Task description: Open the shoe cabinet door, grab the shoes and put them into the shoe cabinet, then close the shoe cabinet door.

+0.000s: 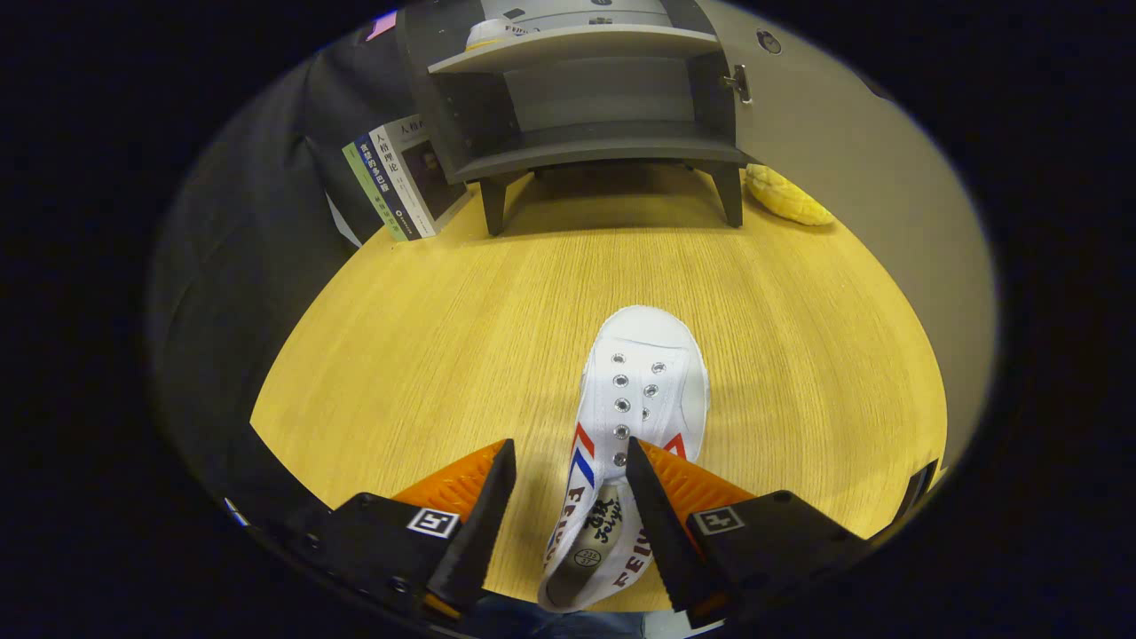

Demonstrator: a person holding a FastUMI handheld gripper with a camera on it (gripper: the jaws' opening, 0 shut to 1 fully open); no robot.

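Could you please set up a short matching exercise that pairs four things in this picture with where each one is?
Things:
1. white shoe
2. second shoe
3. books
4. yellow object

Places:
A. leaning beside the shoe cabinet, on the side away from its open door
B. on the table, heel end between the open gripper fingers
C. on the cabinet's upper shelf
D. behind the cabinet leg, against the door

Pairs: 1-B, 2-C, 3-A, 4-D

Wooden tabletop (pale grain), books leaning at back, grey wall beyond.
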